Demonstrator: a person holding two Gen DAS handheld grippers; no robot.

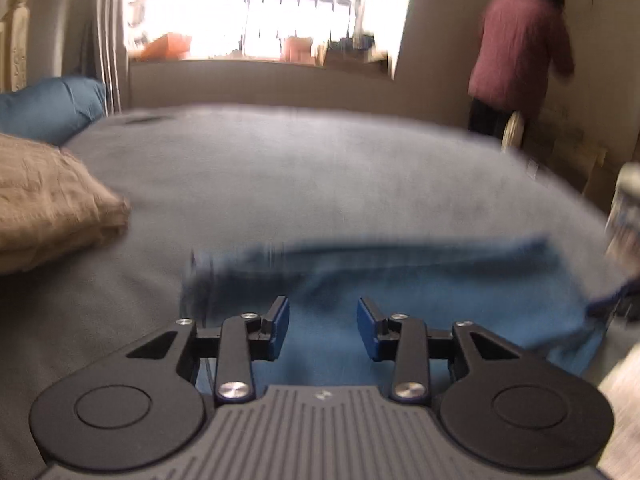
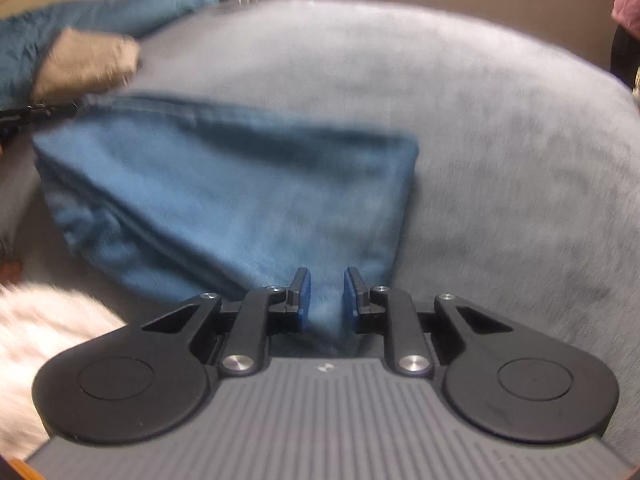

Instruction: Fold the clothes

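Lying beyond the jaws to their left, a tan pillow [image 1: 52, 200] and blue pillow [image 1: 52, 106] rest on the grey bed [image 1: 320, 168]; a person [image 1: 520, 52] stands far right. Left gripper [image 1: 323, 328] tilts downward, jaws apart and empty. Right gripper [image 2: 326, 298] angles downward, jaws narrowly apart with cloth bunched between them. Folded blue jeans [image 2: 224, 200] lie directly ahead, edges blurred.

a tan pillow [image 1: 52, 200] lay on the grey bedspread [image 1: 320, 168] beside a blue pillow [image 1: 52, 108] (a person in a maroon top [image 1: 520, 48] stood beyond).
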